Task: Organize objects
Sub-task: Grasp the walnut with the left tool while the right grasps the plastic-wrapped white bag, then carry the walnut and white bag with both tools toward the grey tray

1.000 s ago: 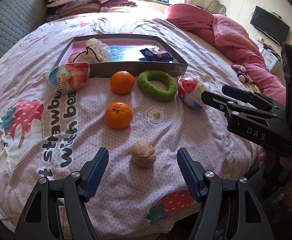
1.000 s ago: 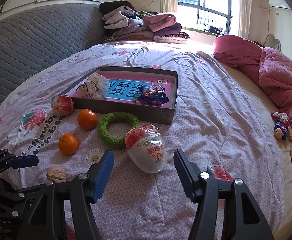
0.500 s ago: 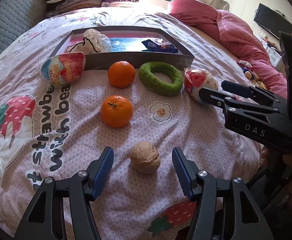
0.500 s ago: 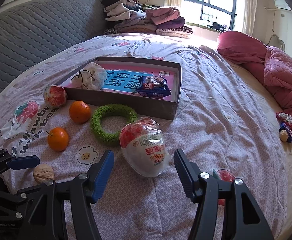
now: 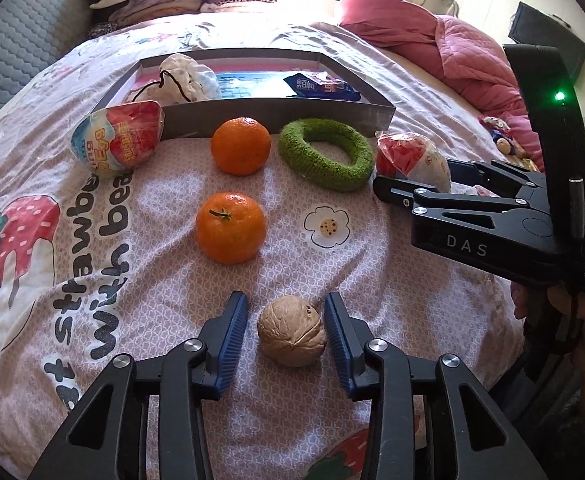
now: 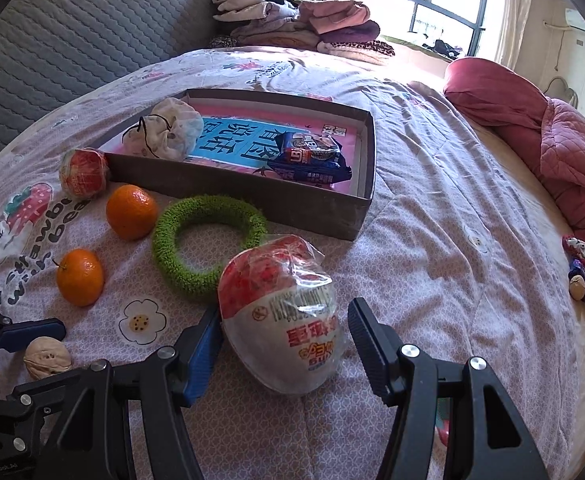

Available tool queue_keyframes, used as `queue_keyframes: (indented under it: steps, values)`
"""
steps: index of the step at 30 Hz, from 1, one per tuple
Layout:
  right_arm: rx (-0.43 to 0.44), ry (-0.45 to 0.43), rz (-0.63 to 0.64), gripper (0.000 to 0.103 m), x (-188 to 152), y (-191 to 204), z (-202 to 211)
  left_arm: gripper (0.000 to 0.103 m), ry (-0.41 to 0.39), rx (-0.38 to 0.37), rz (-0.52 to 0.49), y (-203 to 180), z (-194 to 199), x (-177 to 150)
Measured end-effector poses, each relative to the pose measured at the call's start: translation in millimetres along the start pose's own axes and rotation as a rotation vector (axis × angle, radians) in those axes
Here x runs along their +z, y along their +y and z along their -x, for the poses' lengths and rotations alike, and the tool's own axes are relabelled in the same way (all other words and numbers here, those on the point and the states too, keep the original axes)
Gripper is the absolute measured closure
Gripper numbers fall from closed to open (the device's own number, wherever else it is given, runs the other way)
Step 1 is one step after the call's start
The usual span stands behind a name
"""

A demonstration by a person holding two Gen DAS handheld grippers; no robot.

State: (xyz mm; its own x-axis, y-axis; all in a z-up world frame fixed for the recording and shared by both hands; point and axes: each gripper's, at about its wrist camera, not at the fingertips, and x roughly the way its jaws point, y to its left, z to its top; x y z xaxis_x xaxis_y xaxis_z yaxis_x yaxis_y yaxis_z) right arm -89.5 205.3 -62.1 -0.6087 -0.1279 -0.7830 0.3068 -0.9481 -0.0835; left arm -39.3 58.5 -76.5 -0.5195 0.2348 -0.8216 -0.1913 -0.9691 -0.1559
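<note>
A walnut (image 5: pixel 292 337) lies on the bedspread between the pads of my left gripper (image 5: pixel 286 312); the jaws are open, the right pad close to it, the left pad apart. My right gripper (image 6: pixel 284 332) is open around a plastic-wrapped red and white egg-shaped pack (image 6: pixel 282 316); the left pad is at its side, the right pad apart. Two oranges (image 5: pixel 230 227) (image 5: pixel 241 146), a green fuzzy ring (image 5: pixel 326 153) and a second egg pack (image 5: pixel 119 140) lie before a grey tray (image 5: pixel 276 113).
The tray holds a white drawstring pouch (image 5: pixel 186 78) and a blue snack packet (image 5: pixel 324 86). A pink quilt (image 6: pixel 552 152) lies at the right, folded clothes (image 6: pixel 296 24) at the far end, small toys (image 6: pixel 580 268) at the right edge.
My left gripper has moved forward over the walnut and its jaws have narrowed around it. My right gripper has moved closer around the egg pack.
</note>
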Motion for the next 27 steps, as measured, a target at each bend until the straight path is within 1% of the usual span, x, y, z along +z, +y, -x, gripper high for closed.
queue_keyframes:
  steps: [2,3,5,8,15,24,27]
  values:
    - [0.004,0.010,-0.002,0.042,-0.1,-0.4,-4.7,0.072,-0.002,0.004,-0.007,-0.5,-1.3,0.0]
    - [0.006,0.012,-0.004,0.042,-0.7,-0.5,-6.0,0.072,-0.004,0.005,-0.010,-1.0,-1.7,0.0]
    - [0.020,0.012,-0.008,0.047,-1.4,-0.9,-6.3,0.072,-0.005,0.006,-0.017,-1.6,-2.1,-0.3]
    - [0.031,0.007,-0.018,0.051,-2.1,-2.5,-5.0,0.072,-0.010,0.000,-0.015,-0.9,-1.0,-0.6]
    - [0.068,-0.016,-0.061,0.051,-6.7,-6.7,2.7,0.072,-0.018,-0.025,-0.002,2.2,3.6,-0.8]
    - [0.139,-0.065,-0.096,0.051,-14.8,-3.2,20.5,0.072,-0.043,-0.014,-0.007,4.2,12.0,-0.3]
    - [0.183,-0.071,-0.121,0.051,-16.2,-2.4,23.9,0.072,-0.054,-0.008,-0.010,4.7,16.5,0.0]
